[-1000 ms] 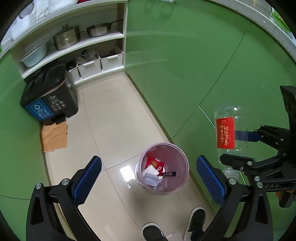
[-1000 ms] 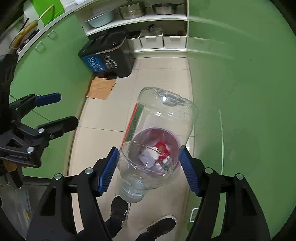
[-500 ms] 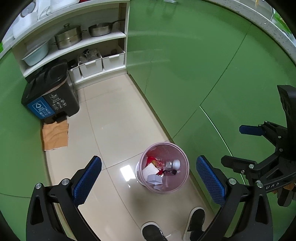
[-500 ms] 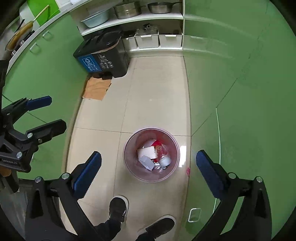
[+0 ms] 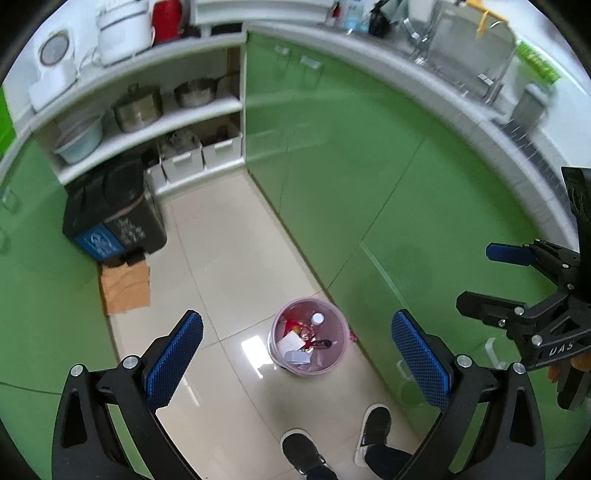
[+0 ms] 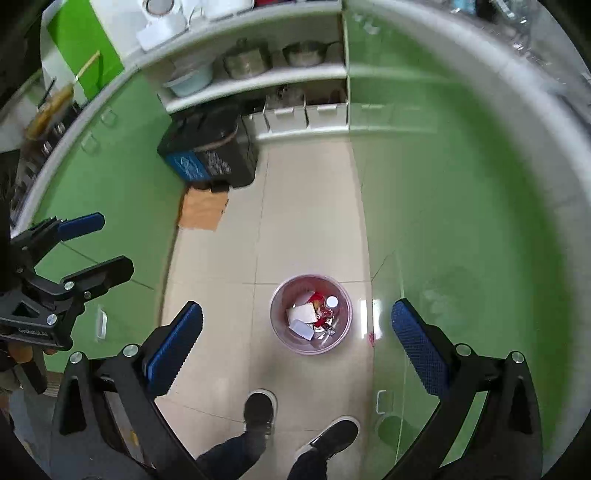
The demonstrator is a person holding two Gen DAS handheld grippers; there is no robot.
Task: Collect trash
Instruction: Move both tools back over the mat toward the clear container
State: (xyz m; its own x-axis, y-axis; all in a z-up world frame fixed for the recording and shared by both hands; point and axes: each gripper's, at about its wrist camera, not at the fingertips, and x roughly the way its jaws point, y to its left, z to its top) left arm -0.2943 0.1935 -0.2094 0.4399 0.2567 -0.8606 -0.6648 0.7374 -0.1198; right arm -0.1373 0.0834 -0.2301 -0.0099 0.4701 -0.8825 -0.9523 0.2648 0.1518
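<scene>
Standing on the tiled floor at six o'clock of the right-wrist view, the pink waste bin (image 6: 311, 314) holds a bottle (image 6: 330, 305) and paper scraps; right gripper (image 6: 295, 334) and left gripper (image 5: 295, 347) both spread wide, empty.

- Green cabinet doors (image 5: 369, 155) line both sides of a narrow tiled floor (image 5: 229, 251).
- An open white shelf unit (image 5: 166, 122) at the far end holds a lidded steel pot (image 5: 137, 108), a frying pan (image 5: 195, 92) and a pale blue basin (image 5: 79, 142).
- Two white storage bins (image 5: 201, 157) sit side by side on its bottom level.
- A black sorting bin with a blue label (image 5: 110, 218) stands beside the shelves, with flattened cardboard (image 5: 126, 288) on the floor just in front.
- White rice cookers (image 5: 122, 29) stand on the tabletop above.
- The person's dark shoes (image 6: 260, 408) stand on the tiles.
</scene>
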